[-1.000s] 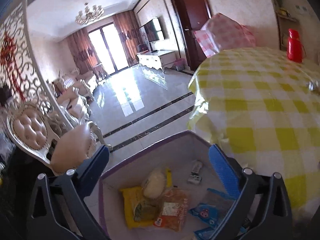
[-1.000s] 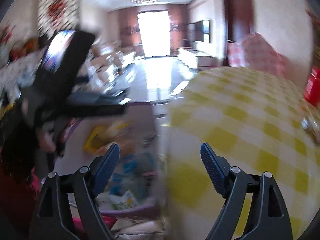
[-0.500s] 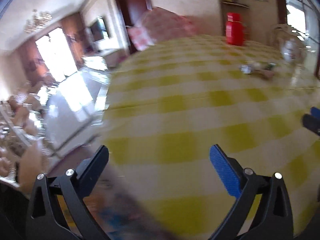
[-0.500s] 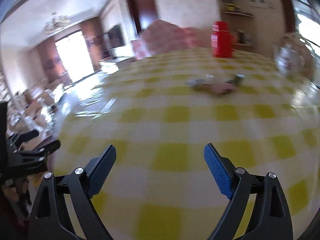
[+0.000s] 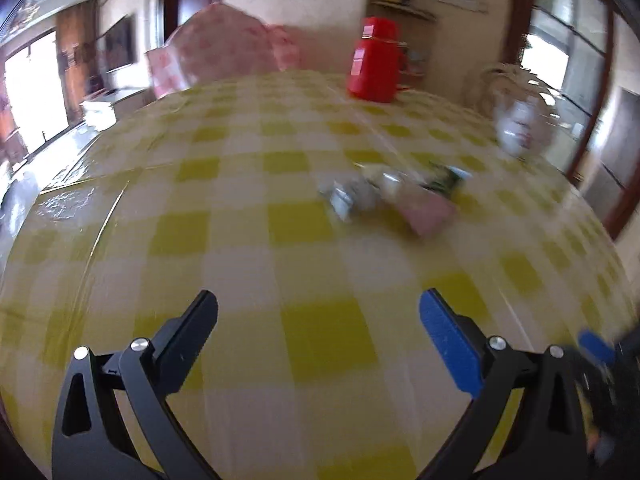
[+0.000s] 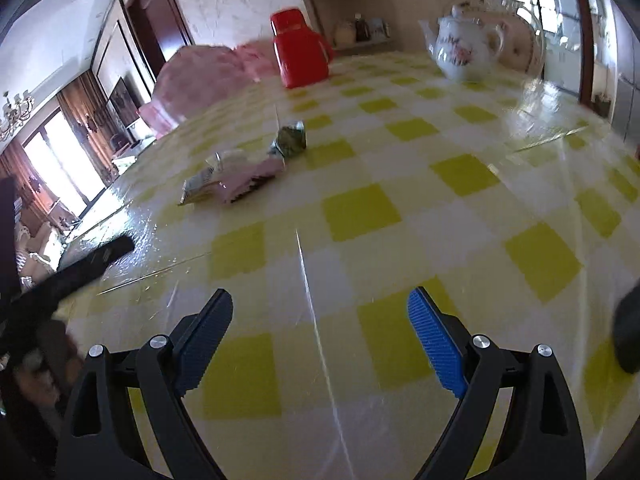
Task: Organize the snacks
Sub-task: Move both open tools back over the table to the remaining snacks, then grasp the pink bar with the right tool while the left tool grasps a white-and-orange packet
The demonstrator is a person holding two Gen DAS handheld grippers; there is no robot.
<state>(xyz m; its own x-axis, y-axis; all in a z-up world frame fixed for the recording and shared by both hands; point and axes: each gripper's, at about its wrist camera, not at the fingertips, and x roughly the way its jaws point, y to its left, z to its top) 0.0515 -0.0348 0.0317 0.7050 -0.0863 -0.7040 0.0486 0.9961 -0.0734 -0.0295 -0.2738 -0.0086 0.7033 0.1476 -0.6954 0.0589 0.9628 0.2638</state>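
Both grippers — left gripper [image 5: 318, 314] and right gripper [image 6: 320, 312], fingers spread and empty — have swung from the floor bin to the table [image 6: 460, 176], facing the remaining snack packets [image 6: 244, 170] — next pick pending.

My left gripper [image 5: 318, 312], jaws spread and empty, hangs over the yellow-and-white checked tablecloth [image 5: 240, 216]. I see a blurred cluster of small snack packets [image 5: 394, 196] mid-table, a red plastic flask [image 5: 374, 66] beyond, and a white teapot [image 5: 516, 124] far right.
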